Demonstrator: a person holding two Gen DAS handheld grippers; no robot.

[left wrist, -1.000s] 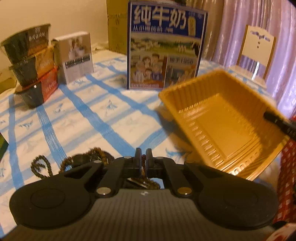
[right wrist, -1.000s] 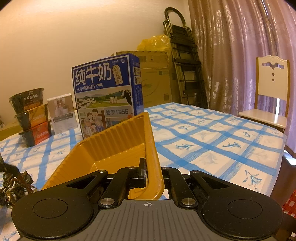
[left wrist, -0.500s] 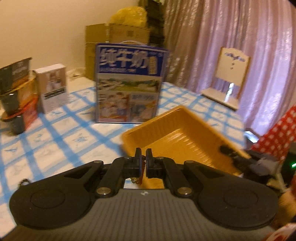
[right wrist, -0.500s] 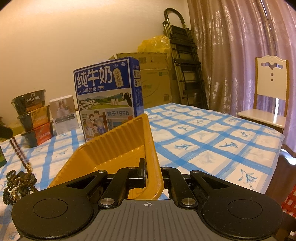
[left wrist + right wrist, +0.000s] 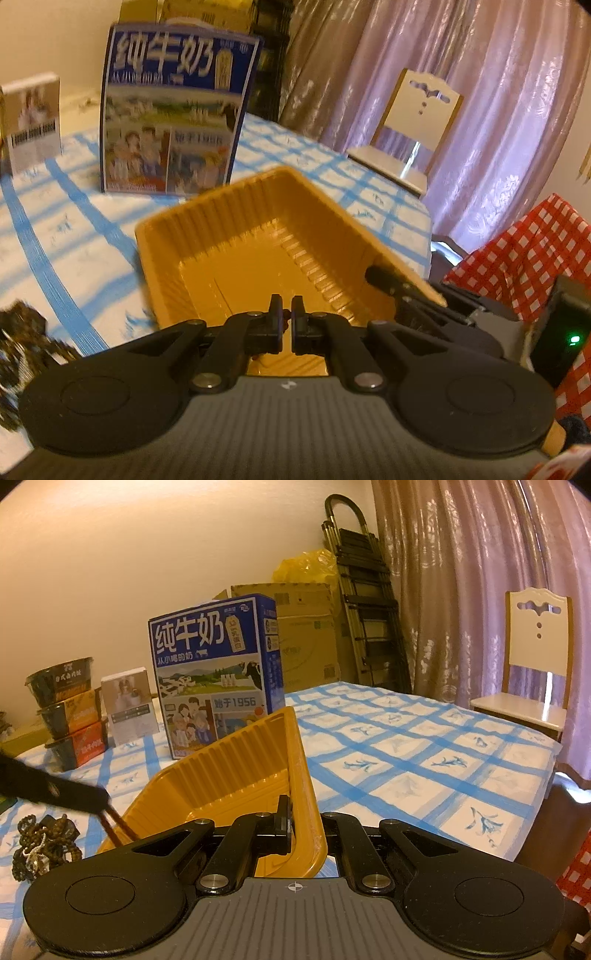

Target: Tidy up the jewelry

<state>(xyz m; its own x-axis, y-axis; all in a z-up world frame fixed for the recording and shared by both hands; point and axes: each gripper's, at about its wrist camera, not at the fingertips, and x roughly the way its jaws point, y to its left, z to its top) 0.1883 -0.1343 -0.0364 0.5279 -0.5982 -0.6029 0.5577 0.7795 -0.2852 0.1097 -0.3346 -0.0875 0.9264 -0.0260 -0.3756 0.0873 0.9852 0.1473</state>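
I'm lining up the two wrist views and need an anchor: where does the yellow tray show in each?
Left wrist: the yellow tray fills the centre, just beyond the left gripper, its right rim pinched by the right gripper.
Right wrist: the tray sits low centre, tilted, its rim clamped in the right gripper.
Shared landmark: the blue milk carton behind the tray.

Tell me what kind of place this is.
Likely a room in a home: a table in a blue-checked cloth, a white chair by the curtains, and a milk carton standing on the table.
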